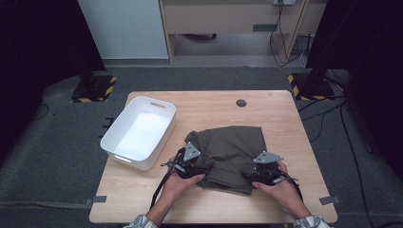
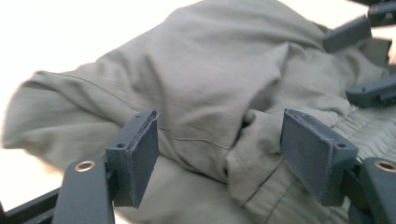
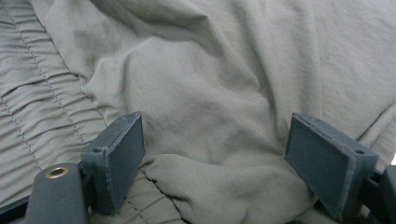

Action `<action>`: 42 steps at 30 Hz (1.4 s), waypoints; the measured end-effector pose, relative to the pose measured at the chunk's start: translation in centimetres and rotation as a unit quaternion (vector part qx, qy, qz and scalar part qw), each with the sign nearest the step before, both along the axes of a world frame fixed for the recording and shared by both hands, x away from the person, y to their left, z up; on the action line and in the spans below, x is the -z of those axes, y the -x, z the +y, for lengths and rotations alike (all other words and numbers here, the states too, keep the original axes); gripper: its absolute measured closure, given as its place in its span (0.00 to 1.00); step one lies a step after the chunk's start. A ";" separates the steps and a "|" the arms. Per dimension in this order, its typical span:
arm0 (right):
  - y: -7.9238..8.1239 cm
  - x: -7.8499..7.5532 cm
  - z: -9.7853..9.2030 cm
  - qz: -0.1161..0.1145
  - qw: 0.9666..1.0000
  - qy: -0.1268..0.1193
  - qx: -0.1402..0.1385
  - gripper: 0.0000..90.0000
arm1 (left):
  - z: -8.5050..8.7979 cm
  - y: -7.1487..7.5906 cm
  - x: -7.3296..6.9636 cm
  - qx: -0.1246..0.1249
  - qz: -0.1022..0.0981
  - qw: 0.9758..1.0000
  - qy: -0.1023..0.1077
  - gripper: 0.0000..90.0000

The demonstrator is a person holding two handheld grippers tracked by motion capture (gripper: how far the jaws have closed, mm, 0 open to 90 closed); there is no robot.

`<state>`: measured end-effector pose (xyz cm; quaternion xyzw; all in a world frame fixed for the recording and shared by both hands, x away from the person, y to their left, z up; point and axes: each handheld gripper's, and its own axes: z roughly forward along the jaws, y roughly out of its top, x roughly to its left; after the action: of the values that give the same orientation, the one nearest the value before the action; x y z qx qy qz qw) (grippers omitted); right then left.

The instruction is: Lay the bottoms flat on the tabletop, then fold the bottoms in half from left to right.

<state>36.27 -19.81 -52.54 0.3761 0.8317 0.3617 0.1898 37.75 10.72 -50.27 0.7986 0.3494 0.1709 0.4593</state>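
Note:
An olive-green garment lies folded and rumpled on the wooden table, right of centre. My left gripper rests at its near left edge. In the left gripper view, my left gripper stands open, with a loose fold of the garment between its pads and not pinched. My right gripper sits at the near right edge. Seen close in the right gripper view, my right gripper is open astride a soft hump of the garment. The right gripper's jaws also appear at the top right of the left gripper view.
An empty white bin stands on the table's left side, just left of the garment. A round cable hole sits near the far edge. Bare wood runs along the front edge and the far side. Dark stands with striped bases flank the table.

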 end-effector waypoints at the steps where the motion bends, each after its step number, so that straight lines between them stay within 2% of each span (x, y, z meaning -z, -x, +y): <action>1: 0.1 0.0 -0.1 -0.001 1.000 0.003 -0.001 0.22 | 0.4 -0.1 -0.3 -0.005 -0.002 1.000 0.005 0.32; 2: 0.2 -0.1 -0.1 0.001 1.000 0.003 0.000 0.22 | 0.9 -0.3 -0.6 -0.012 -0.004 1.000 0.012 0.32; 5: 0.3 -0.2 -0.2 -0.002 1.000 -0.003 0.000 0.21 | 2.4 -0.9 -1.1 -0.029 -0.006 0.999 0.017 0.32; 10: 0.1 -1.2 -0.5 -0.002 1.000 -0.023 -0.003 0.10 | 3.3 -1.4 -1.3 -0.040 -0.004 0.999 0.013 0.31; 12: 0.0 -2.3 -0.9 -0.022 0.999 -0.037 -0.004 0.10 | 3.3 -1.5 -1.5 -0.041 -0.006 0.999 0.012 0.31; 13: -0.2 -2.9 -1.2 -0.029 0.998 -0.050 -0.001 0.10 | 3.1 -2.0 -1.8 -0.039 -0.007 0.999 0.009 0.30; 15: -1.1 -4.0 -2.1 -0.046 0.997 -0.065 0.025 0.16 | 2.7 -2.8 -2.0 -0.039 -0.005 0.999 0.006 0.29; 18: -3.1 -4.6 -3.4 -0.053 0.995 -0.061 0.065 0.27 | 2.4 -3.6 -2.1 -0.043 -0.005 0.999 0.004 0.28; 19: -3.8 -4.7 -3.8 -0.052 0.995 -0.054 0.072 0.30 | 2.0 -4.4 -2.0 -0.044 -0.001 0.999 0.003 0.28; 24: -7.2 -4.3 -4.6 -0.046 0.994 -0.017 0.095 0.46 | 1.0 -6.3 -1.8 -0.049 0.003 0.999 -0.002 0.28; 26: -8.3 -4.0 -4.7 -0.036 0.994 -0.017 0.101 0.53 | 0.7 -7.0 -1.5 -0.057 0.008 0.998 -0.008 0.28; 29: -10.1 -3.4 -4.7 -0.028 0.993 -0.022 0.109 0.56 | 0.3 -7.7 -0.9 -0.065 0.014 0.998 -0.015 0.28; 33: -12.3 -2.6 -4.4 -0.019 0.992 -0.001 0.122 0.48 | 0.1 -8.2 -0.3 -0.073 0.020 0.997 -0.017 0.28; 36: -13.8 -1.9 -4.6 0.010 0.991 -0.022 0.135 0.39 | 0.0 -8.5 0.2 -0.073 0.028 0.997 -0.024 0.28; 38: -14.5 -1.3 -4.6 0.028 0.990 -0.022 0.137 0.33 | 0.1 -8.5 0.2 -0.076 0.030 0.996 -0.026 0.28; 42: -15.1 -0.4 -4.4 0.049 0.990 -0.018 0.131 0.38 | 0.4 -8.5 0.0 -0.077 0.026 0.996 -0.025 0.29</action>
<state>51.40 -24.19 -52.14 0.5022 0.7770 0.3296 0.1880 46.23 11.10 -50.30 0.7849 0.4173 0.1937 0.4151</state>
